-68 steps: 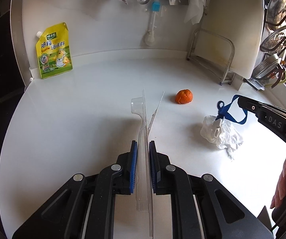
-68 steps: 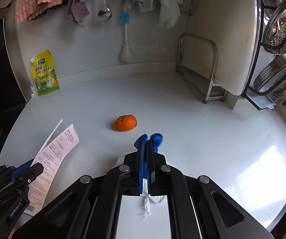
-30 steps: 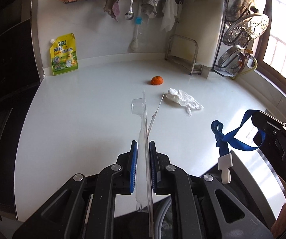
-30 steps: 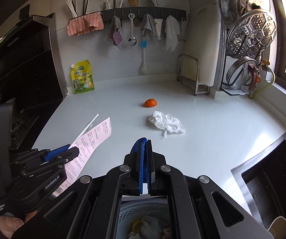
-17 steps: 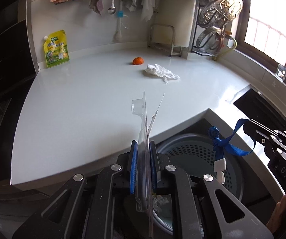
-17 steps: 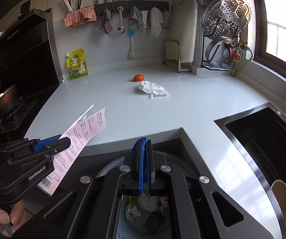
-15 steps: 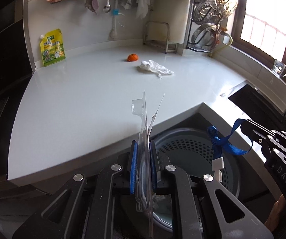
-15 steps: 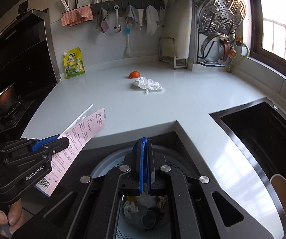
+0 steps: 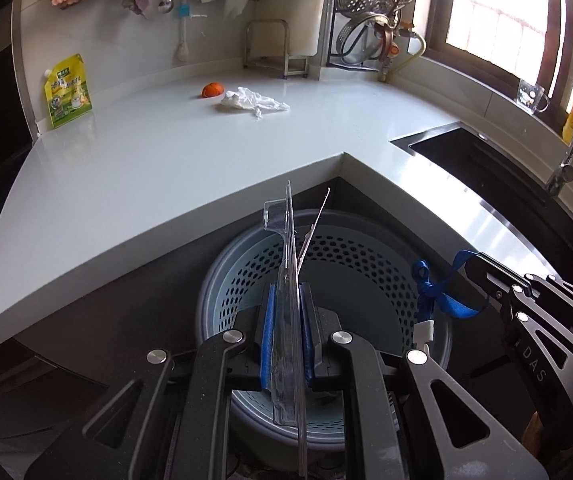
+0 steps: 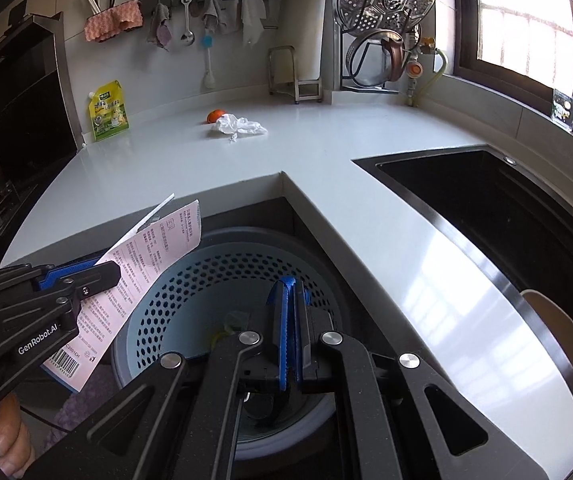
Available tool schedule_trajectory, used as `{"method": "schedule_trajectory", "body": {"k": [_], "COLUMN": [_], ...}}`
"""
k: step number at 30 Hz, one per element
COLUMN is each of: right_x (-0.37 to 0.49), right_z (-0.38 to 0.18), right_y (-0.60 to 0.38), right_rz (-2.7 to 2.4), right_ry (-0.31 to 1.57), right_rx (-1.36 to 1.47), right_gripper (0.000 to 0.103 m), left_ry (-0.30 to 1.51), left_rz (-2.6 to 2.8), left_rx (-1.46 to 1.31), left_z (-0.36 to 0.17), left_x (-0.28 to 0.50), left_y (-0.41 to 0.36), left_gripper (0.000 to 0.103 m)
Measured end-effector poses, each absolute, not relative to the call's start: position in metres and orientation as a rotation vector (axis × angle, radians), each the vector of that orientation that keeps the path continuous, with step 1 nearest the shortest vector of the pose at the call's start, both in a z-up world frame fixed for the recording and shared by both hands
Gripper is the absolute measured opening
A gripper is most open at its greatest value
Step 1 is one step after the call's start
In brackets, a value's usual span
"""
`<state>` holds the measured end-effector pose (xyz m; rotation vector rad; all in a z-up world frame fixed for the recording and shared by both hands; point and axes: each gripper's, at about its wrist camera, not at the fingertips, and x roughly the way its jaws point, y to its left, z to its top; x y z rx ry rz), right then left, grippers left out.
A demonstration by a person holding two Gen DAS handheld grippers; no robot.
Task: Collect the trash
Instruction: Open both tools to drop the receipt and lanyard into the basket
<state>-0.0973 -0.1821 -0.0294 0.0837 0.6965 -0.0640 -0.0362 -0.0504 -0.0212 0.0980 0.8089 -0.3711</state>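
My left gripper (image 9: 286, 292) is shut on a clear plastic blister pack (image 9: 286, 320) backed by a pink printed card (image 10: 142, 264). It hangs over the perforated light-blue trash bin (image 9: 350, 248) below the counter's edge. My right gripper (image 10: 290, 284) is shut on a blue ribbon (image 9: 438, 292) with a small white tag, also above the bin (image 10: 206, 264). Some trash lies at the bin's bottom. Far back on the white counter lie an orange peel (image 9: 212, 90) and a crumpled white tissue (image 9: 252, 100), side by side.
A dark sink (image 10: 486, 208) is set into the counter on the right, with a tap beyond it. A yellow pouch (image 9: 66, 90) leans on the back wall. A dish rack with steel strainers (image 10: 382, 20) stands in the far corner. A stove is at left.
Both grippers have drawn back from the counter and sunk over the bin, which now fills the lower middle of each view. Both still hold their items.
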Motion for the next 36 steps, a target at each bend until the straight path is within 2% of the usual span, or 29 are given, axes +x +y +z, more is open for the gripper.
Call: {"method": "schedule_trajectory", "body": {"k": [25,28,29,31,32,33,34,36], "right_x": [-0.069,-0.068,-0.068,-0.067,-0.067,-0.067,-0.069,-0.07], "right_z": [-0.072,-0.073,-0.072,-0.072,-0.072,-0.072,-0.071,-0.07], "right_y": [-0.179,-0.178,-0.179,-0.179,-0.18,-0.181,-0.181,-0.183], "right_rz": [-0.046,-0.043,-0.044,-0.048,-0.052,-0.058,-0.062,-0.064], "right_ry": [0.844,0.853,0.853,0.858,0.86,0.855,0.847,0.839], "right_rx": [0.107,0.108,0.109,0.111,0.11,0.108,0.107,0.106], "right_gripper": [0.003,0.003,0.004,0.012,0.024,0.04,0.047,0.05], "left_ry": [0.969,0.987,0.992,0.994,0.993,0.987,0.979,0.975], "left_rz": [-0.36,-0.358,-0.358,-0.352,-0.348,-0.344,-0.34,-0.334], "left_rx": [0.15,0.138,0.133,0.131,0.129,0.122,0.116,0.118], "left_z": [-0.072,-0.075,-0.075,-0.076,-0.076,-0.075,-0.074,-0.074], "left_x": [-0.014,-0.011,-0.011,-0.01,-0.01,-0.011,-0.011,-0.011], "left_y": [-0.063,-0.063,-0.062,-0.061,-0.061,-0.059,-0.057,-0.056], "left_gripper": [0.013,0.015,0.019,0.035,0.05,0.06,0.062,0.062]}}
